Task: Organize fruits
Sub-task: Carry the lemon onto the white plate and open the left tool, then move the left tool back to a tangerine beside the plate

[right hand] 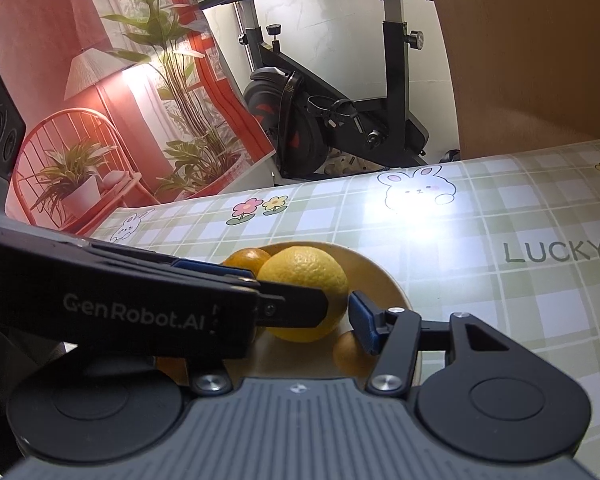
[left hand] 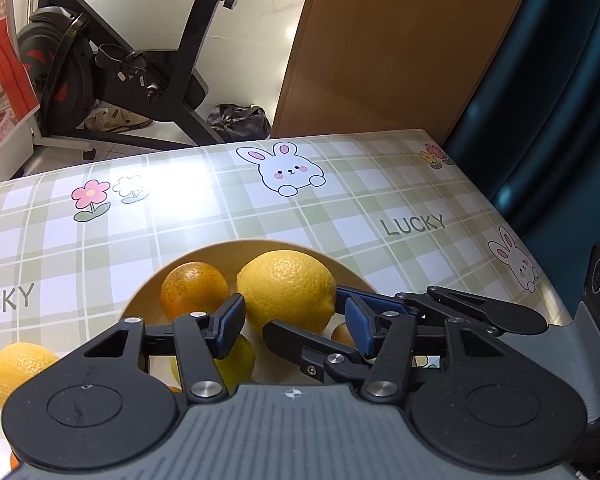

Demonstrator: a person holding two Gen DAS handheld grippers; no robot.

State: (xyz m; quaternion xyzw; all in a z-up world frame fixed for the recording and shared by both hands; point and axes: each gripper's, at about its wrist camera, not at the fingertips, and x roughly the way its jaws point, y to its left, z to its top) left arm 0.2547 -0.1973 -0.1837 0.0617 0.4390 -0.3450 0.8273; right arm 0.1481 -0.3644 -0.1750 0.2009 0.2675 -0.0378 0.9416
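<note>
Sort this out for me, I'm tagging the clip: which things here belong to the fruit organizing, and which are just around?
Job:
- big lemon
- orange
- bowl
- loose lemon on the table
- small orange in the bowl

Just around:
- exercise bike
- tablecloth
- plant poster
- dark bag

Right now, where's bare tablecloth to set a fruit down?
Free: the tablecloth beyond the bowl, between the pink flower print and the bunny print; also right of the bowl by the LUCKY print. Crowded: the bowl, with the big lemon, orange and both grippers.
</note>
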